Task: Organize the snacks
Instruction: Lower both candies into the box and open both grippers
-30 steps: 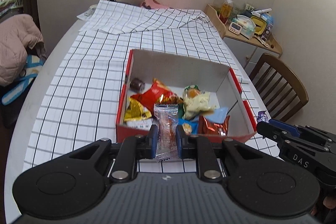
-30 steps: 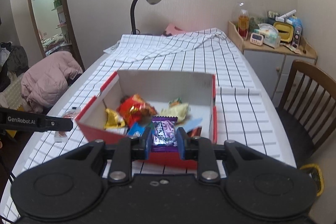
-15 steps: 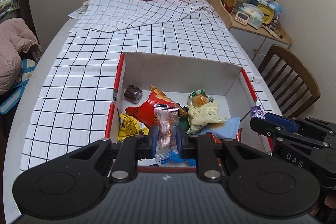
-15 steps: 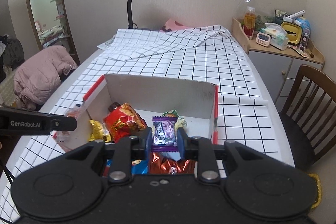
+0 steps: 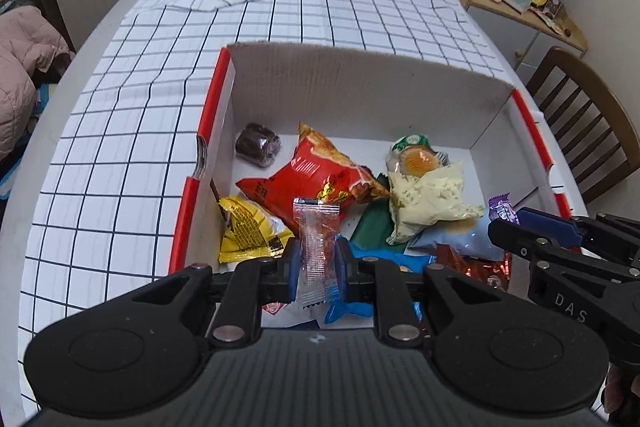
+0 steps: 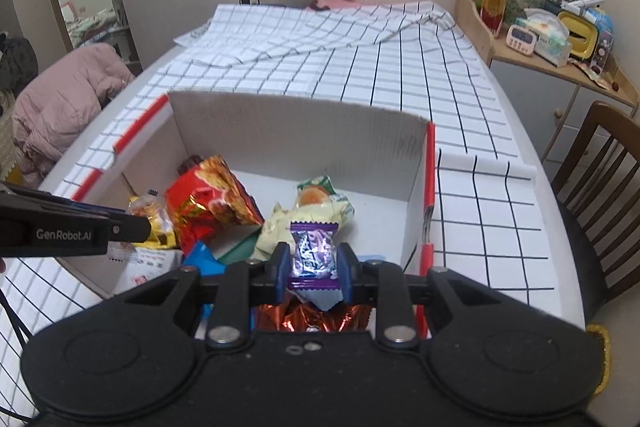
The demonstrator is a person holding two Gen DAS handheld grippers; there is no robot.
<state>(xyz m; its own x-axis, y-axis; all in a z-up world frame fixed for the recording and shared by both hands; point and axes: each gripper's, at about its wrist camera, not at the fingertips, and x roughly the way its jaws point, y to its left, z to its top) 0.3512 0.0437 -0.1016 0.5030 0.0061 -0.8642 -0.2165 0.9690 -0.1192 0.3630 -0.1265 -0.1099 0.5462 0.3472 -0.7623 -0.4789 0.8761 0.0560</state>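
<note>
Both grippers are hovering over the box [image 5: 496, 115] (already holding several snacks), left gripper [image 5: 317, 259] fingers pinching a clear sachet [image 5: 318, 239], right gripper [image 6: 315, 269] fingers pinching a purple candy [image 6: 314, 251], neither released.

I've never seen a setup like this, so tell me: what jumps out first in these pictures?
Two black grippers hang over an open red-edged box of jumbled snacks on a checked tablecloth. The left gripper pinches a clear candy wrapper, and the right gripper pinches a shiny purple candy. Inside, a big red snack bag stands out most.
</note>
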